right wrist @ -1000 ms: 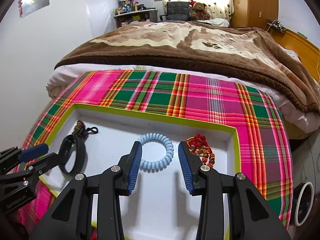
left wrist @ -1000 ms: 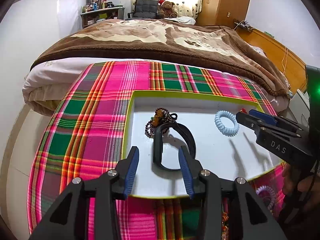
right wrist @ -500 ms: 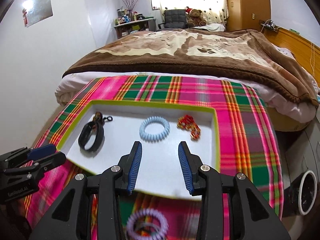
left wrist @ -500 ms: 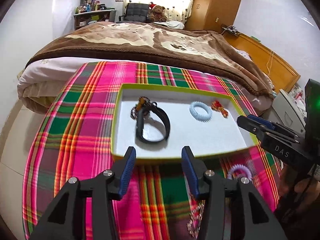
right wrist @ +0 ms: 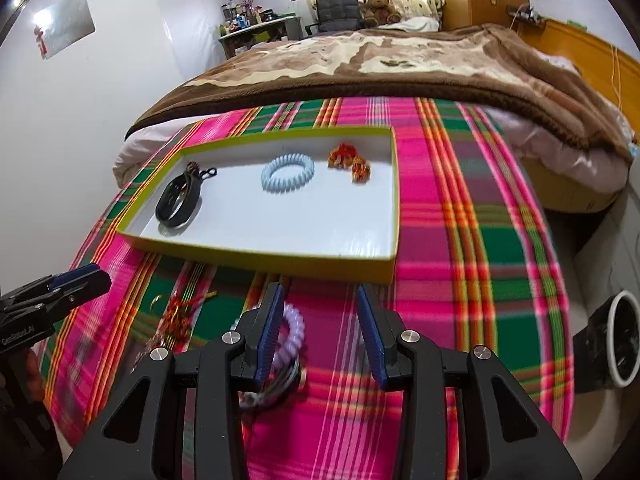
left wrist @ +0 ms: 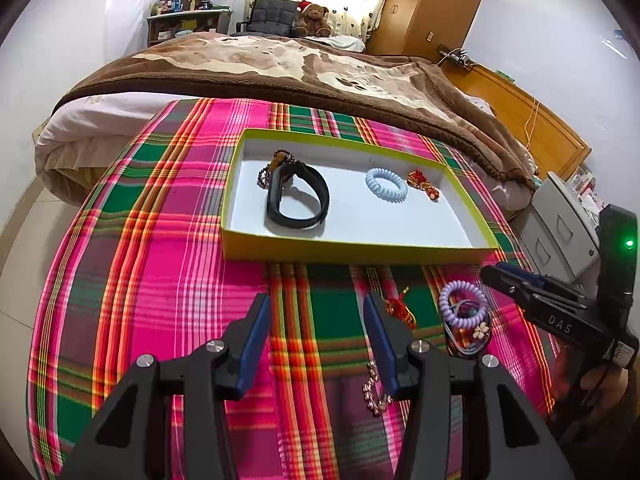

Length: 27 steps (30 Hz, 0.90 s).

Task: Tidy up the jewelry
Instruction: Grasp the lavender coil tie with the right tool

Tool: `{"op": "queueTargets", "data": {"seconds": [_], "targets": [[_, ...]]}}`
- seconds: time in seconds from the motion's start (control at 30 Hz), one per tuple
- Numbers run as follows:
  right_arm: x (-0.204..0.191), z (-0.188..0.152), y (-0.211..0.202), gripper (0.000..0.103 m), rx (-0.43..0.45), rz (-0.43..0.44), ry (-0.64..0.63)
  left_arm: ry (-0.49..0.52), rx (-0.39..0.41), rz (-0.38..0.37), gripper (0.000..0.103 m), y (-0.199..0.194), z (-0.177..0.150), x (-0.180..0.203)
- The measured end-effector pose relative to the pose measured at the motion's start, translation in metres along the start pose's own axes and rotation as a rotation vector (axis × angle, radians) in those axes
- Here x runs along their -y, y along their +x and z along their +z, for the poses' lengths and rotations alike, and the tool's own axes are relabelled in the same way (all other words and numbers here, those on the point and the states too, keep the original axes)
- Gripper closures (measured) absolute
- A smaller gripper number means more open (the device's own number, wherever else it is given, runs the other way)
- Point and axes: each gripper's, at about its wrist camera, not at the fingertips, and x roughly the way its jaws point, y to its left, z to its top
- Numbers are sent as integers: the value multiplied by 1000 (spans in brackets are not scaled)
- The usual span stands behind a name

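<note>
Both tools have backed away from the tray since a second ago, leaving the black band inside it.

Left tool [left wrist: 316, 340] hangs over the plaid cloth [left wrist: 160, 240] with its jaws apart and nothing between them; right tool [right wrist: 320, 328] likewise stands apart and empty, pointing down at the loose pile, probably to pick the next piece. Just left of it lies the purple coil tie [right wrist: 294, 330], partly behind its finger, on thin cords with a red tasselled charm [right wrist: 180, 312] beside; a pale bead chain [left wrist: 374, 394] lies nearer the left tool. Beyond them the green-rimmed tray [left wrist: 360, 250] holds the black band [left wrist: 298, 200], leaning on a dark bead bracelet [left wrist: 276, 162], the blue coil tie [left wrist: 386, 184] and a red-gold ornament [left wrist: 422, 184]. Its near wall stands between the pile and the free white floor. Behind is the bed with a brown blanket [left wrist: 280, 64].
</note>
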Motion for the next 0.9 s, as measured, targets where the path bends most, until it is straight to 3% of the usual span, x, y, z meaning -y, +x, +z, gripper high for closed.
{"op": "queueTargets", "data": {"seconds": [0.37,0.57,0.67,0.9], "targets": [[-9,-10,15,64,-76,50,-17,5,-18,17,53,-5,-17,2],[-9,-13,16,64,-72,60,-12,-3,-32,13,53,-3,-21,3],[-9,-13,17,85,-70,60,-14,-4,-36,10,53,-4,-24,4],[-9,-15,12,93,-49,69,-13,-7,-39,-16,53,-5,-28,6]]}}
